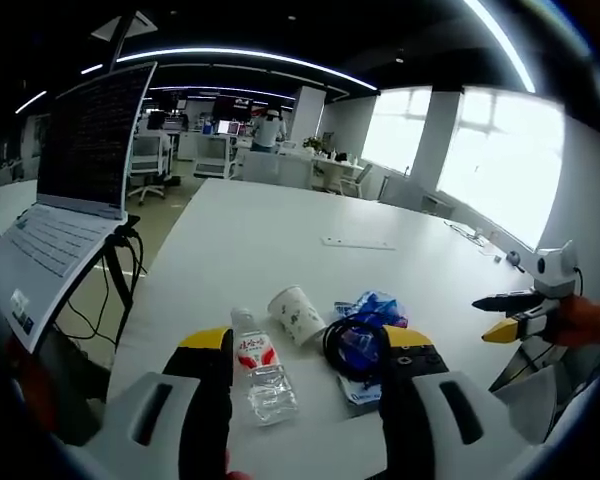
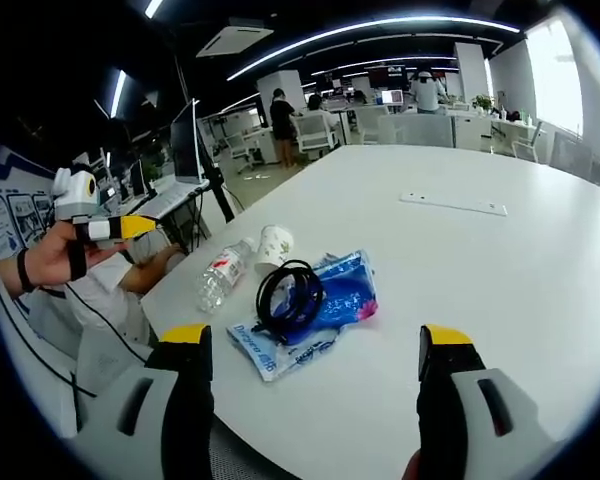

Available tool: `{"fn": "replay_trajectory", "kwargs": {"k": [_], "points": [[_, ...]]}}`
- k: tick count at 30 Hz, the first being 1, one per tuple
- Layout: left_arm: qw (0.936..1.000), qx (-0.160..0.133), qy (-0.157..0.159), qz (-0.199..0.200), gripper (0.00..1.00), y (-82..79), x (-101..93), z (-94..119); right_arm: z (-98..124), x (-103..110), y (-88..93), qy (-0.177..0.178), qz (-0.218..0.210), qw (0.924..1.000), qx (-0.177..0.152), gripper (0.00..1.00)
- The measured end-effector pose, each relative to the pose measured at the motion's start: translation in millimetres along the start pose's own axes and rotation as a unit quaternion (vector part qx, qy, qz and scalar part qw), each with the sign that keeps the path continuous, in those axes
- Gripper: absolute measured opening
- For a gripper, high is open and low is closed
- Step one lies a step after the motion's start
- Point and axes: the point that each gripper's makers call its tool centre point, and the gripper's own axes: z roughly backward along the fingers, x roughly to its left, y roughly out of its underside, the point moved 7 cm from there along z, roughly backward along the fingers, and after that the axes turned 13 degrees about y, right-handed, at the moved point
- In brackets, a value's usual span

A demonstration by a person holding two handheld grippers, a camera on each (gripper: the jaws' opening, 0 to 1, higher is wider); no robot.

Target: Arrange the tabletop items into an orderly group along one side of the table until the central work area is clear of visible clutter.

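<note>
Both released — left hand-held gripper (image 1: 305, 375) straddles the bottle (image 1: 260, 377); right hand-held gripper (image 2: 315, 365) faces the blue packet (image 2: 315, 312).

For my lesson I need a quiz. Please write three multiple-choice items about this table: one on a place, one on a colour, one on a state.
1. The black cable lies: A) on the blue bag B) beside the laptop C) in the cup
2. The bottle label is: A) green B) red C) black
3. The cup is: A) upright B) stacked C) on its side

Key: A, the coil rests on the bag; B, red label shows; C, its mouth faces sideways.
</note>
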Motion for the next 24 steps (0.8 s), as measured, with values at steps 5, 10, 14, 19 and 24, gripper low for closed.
{"fn": "replay_trajectory", "kwargs": {"k": [5,10,14,19,24], "points": [[1.0,0.005,-0.002,0.002,0.58,3.9,2.7,0.2,0.6,0.0,2.7,0.001,-0.003,1.0,0.002,0.86],[0.9999,0.008,-0.006,0.008,0.58,6.1,6.4,0.3,0.8,-3.2,6.8,0.002,-0.01,0.9999,0.003,0.85],[0.9998,0.013,-0.008,0.01,0.57,8.3,11.0,-1.4,1.8,-4.4,8.6,0.005,-0.014,0.9999,0.004,0.85],[0.9995,0.024,-0.01,0.017,0.56,11.8,16.7,-6.5,2.9,-7.7,13.1,0.011,-0.019,0.9997,0.007,0.86],[0.9991,0.031,-0.012,0.026,0.55,13.9,23.4,-14.9,5.2,-9.3,16.5,0.013,-0.022,0.9996,0.007,0.87]]}}
